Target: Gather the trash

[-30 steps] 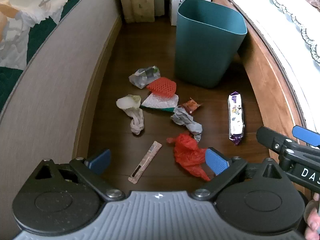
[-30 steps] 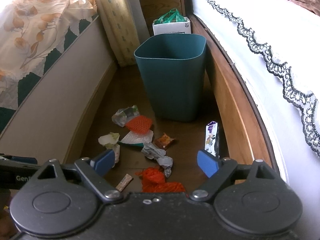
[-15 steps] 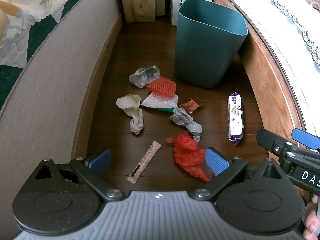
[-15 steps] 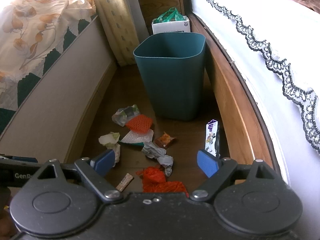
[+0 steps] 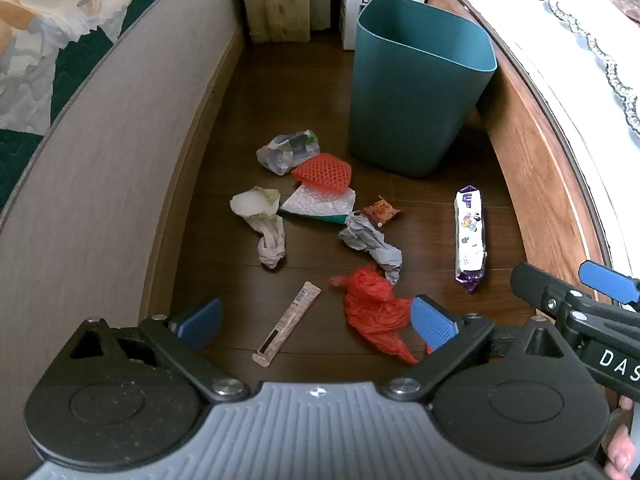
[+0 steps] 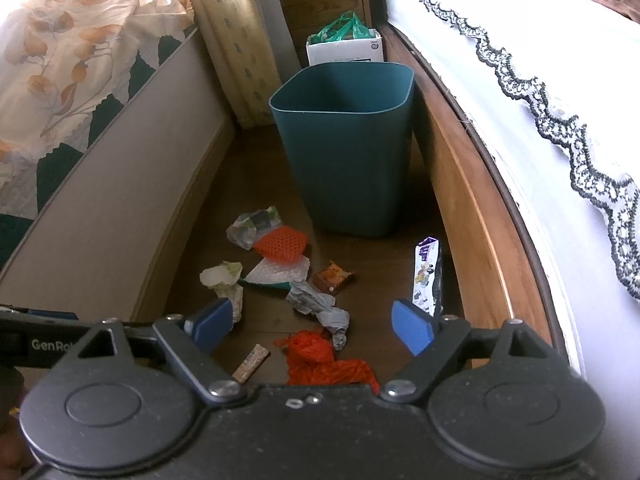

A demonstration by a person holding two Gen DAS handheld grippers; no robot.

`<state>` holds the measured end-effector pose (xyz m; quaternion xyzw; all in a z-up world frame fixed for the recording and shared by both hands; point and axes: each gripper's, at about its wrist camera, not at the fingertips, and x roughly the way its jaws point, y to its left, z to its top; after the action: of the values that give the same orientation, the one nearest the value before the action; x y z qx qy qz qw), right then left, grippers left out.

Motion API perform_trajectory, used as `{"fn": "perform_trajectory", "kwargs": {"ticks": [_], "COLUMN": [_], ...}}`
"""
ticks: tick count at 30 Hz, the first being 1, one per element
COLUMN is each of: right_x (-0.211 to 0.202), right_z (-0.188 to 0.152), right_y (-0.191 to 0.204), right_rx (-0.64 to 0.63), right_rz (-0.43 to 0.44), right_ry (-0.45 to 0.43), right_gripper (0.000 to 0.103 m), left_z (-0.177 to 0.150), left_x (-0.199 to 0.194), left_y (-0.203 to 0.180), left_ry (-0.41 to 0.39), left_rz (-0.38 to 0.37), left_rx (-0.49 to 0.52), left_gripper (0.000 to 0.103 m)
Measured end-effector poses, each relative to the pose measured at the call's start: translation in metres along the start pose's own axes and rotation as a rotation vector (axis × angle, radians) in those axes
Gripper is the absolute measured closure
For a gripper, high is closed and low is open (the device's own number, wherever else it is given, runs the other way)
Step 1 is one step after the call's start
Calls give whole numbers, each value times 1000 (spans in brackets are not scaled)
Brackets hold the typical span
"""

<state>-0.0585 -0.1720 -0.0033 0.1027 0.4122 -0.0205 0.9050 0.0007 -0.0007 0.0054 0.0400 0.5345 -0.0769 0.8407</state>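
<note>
Trash lies scattered on the dark wooden floor between two beds: a red plastic bag (image 5: 374, 312), a crumpled grey paper (image 5: 370, 242), a long purple-and-white wrapper (image 5: 470, 236), a thin brown strip (image 5: 286, 324), an orange net (image 5: 324, 172) and several wads. A teal bin (image 5: 416, 84) stands upright behind them, seemingly empty inside (image 6: 344, 92). My left gripper (image 5: 316, 320) hangs open above the strip and red bag, holding nothing. My right gripper (image 6: 312, 324) is open too, above the red bag (image 6: 320, 360), and it shows at the right edge of the left wrist view.
A grey bed side (image 5: 100, 168) walls the left. A wooden bed frame (image 6: 472, 208) with a white lace-edged cover (image 6: 560, 80) walls the right. Behind the bin stand a white box (image 6: 344, 50) with green bags, a curtain (image 6: 236, 40) and a nightstand.
</note>
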Motion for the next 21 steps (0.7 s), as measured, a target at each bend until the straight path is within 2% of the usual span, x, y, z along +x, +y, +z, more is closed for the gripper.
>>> {"fn": "perform_trajectory", "kwargs": {"ticks": [12,17,19,21], "right_x": [1,-1,-2,0], "right_z": [2,14,30,51], "right_y": [-1,2,3,4], "right_rx": [0,-42,-71,-93], "right_rz": [9,-3,-8,-26], "right_ry": [8,-7,-16,-40], "right_gripper": [14,15,15,15], "left_z": [4,21,35,51], "left_x": [2,-1,-10,-23], "left_y": [5,14,22,29], "left_ry": [3,3,-31,-100], "left_rz": [-14,-22,-15,-3], "left_rx": [-2,-20,-34,-43], "left_gripper": [2,2,2,2]}}
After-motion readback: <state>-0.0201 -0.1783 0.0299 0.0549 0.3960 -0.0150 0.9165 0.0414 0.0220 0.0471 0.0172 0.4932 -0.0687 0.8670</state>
